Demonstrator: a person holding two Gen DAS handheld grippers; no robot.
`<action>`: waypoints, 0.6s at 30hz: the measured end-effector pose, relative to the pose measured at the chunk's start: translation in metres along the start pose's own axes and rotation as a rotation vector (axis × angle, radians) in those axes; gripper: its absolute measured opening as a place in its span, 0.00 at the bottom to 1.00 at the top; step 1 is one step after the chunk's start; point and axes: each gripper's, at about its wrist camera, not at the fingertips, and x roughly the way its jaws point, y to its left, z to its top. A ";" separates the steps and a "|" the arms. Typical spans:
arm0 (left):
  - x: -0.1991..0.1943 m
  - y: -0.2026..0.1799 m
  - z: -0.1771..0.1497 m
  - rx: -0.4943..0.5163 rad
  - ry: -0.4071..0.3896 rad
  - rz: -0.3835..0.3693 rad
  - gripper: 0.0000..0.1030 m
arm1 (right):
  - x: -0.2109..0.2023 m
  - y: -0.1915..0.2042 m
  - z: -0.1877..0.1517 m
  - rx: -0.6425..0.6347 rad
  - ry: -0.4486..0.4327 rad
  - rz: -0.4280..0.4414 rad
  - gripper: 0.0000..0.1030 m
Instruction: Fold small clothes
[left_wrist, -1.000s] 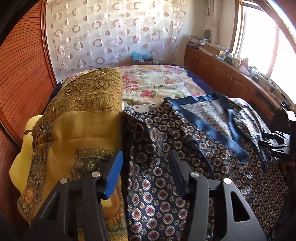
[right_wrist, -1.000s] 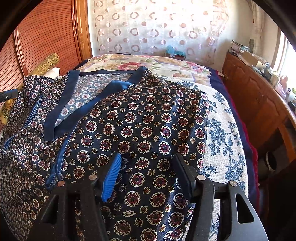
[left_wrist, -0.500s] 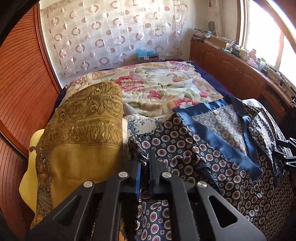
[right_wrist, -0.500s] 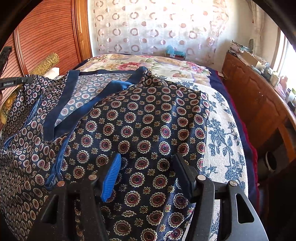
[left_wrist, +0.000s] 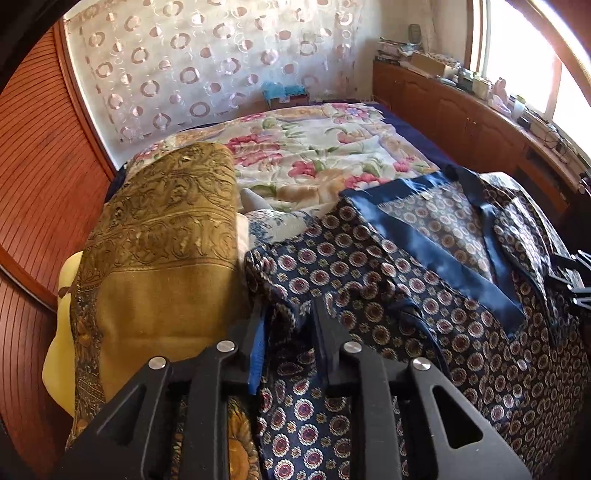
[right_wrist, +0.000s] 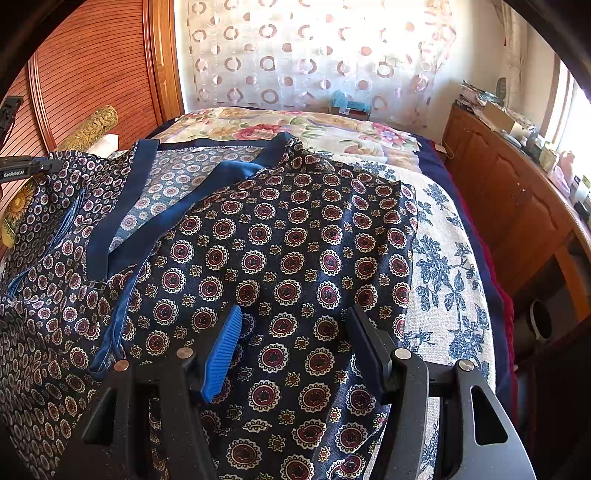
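A navy garment (left_wrist: 424, 295) with red-and-cream medallions and plain blue trim lies spread on the bed; it also fills the right wrist view (right_wrist: 280, 251). My left gripper (left_wrist: 288, 332) is shut on a bunched fold at the garment's left edge, cloth pinched between the fingers. My right gripper (right_wrist: 291, 339) is open, its fingers hovering over the garment's right half with flat cloth between them. The left gripper's tip shows at the far left of the right wrist view (right_wrist: 22, 170).
A mustard patterned cloth (left_wrist: 155, 266) over a yellow pillow lies left of the garment. A floral bedspread (left_wrist: 314, 155) covers the bed's far end, a blue-flowered one (right_wrist: 443, 280) the right side. A wooden cabinet (right_wrist: 517, 206) runs along the right; a wooden headboard (left_wrist: 33, 184) is left.
My left gripper went from open over the garment's left edge to shut on a fold of it, and has lifted and pulled back slightly. The right gripper has not moved.
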 end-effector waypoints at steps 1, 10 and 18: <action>-0.001 -0.002 -0.002 0.015 0.003 0.003 0.26 | 0.000 0.000 0.000 0.000 0.000 0.000 0.59; 0.008 -0.009 -0.013 0.103 0.008 0.112 0.10 | 0.000 -0.001 0.000 0.000 0.000 -0.002 0.60; -0.038 -0.010 -0.015 0.000 -0.124 0.023 0.05 | 0.000 -0.001 0.000 -0.001 0.000 -0.002 0.60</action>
